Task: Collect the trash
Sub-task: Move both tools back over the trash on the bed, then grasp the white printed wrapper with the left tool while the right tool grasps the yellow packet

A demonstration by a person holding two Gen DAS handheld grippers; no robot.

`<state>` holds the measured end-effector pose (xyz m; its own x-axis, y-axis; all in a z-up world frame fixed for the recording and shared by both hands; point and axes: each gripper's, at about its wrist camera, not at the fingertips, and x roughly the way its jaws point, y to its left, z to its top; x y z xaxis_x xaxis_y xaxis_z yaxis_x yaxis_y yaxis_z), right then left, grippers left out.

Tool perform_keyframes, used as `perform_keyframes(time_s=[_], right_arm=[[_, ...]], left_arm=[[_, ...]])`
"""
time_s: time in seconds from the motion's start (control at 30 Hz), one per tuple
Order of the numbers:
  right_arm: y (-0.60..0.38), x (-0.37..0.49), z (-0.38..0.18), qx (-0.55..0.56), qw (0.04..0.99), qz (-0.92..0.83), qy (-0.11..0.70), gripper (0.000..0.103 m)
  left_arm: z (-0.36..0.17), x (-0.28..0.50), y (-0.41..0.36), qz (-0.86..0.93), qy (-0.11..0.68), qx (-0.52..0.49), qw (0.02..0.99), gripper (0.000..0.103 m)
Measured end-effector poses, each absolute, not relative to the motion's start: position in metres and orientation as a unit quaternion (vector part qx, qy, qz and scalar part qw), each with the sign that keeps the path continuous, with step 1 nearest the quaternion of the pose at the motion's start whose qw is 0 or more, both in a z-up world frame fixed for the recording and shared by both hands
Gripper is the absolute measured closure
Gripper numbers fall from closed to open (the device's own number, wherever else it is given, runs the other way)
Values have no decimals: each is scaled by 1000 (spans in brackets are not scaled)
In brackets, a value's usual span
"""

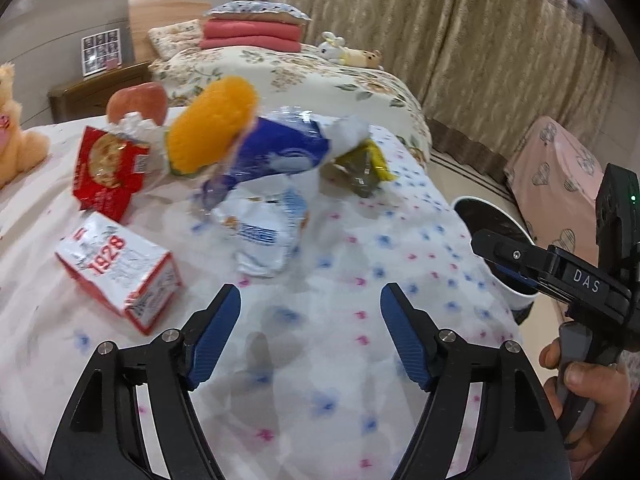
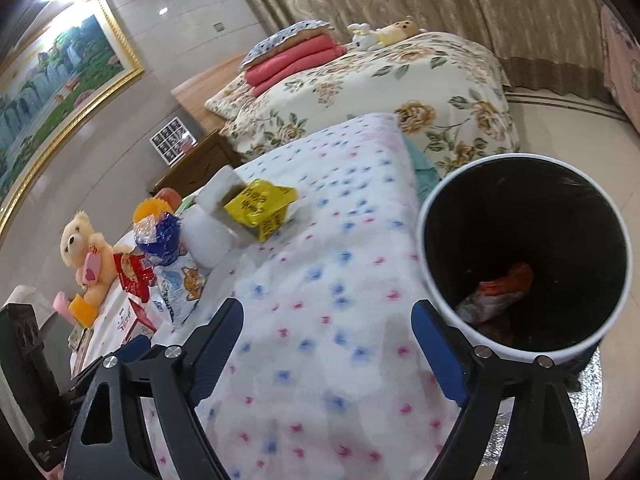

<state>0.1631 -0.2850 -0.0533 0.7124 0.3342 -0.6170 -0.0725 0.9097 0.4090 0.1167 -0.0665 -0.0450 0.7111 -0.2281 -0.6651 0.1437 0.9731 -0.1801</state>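
Crinkled foil wrappers (image 1: 260,236), boxy carton (image 1: 120,276), round white bin (image 2: 524,256), dotted bedsheet (image 1: 360,260).

A: The bedsheet (image 1: 340,340) is white with small blue and pink flowers. The box (image 1: 120,276) is white and red with "1928" in red.

B: The bin (image 2: 432,280) is white outside, black inside, with an orange wrapper (image 2: 508,284) in it. Near the bed's far edge lies a yellow packet (image 2: 260,204) with dark print.

A: The red bag (image 1: 108,172) shows biscuits; the fingers (image 1: 212,340) have blue pads on black.
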Motion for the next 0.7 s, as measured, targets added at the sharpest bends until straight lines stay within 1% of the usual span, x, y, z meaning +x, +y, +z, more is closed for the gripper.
perform_keyframes(time_s=[0.5,0.7], right_arm=[[-239,210,-49,137,912,140,360,15],[-230,234,-55,128,909,136,371,17]], left_arm=[[-42,141,-44,-75,364,-67,926,28],[-44,157,-44,-76,373,-72,922,28]])
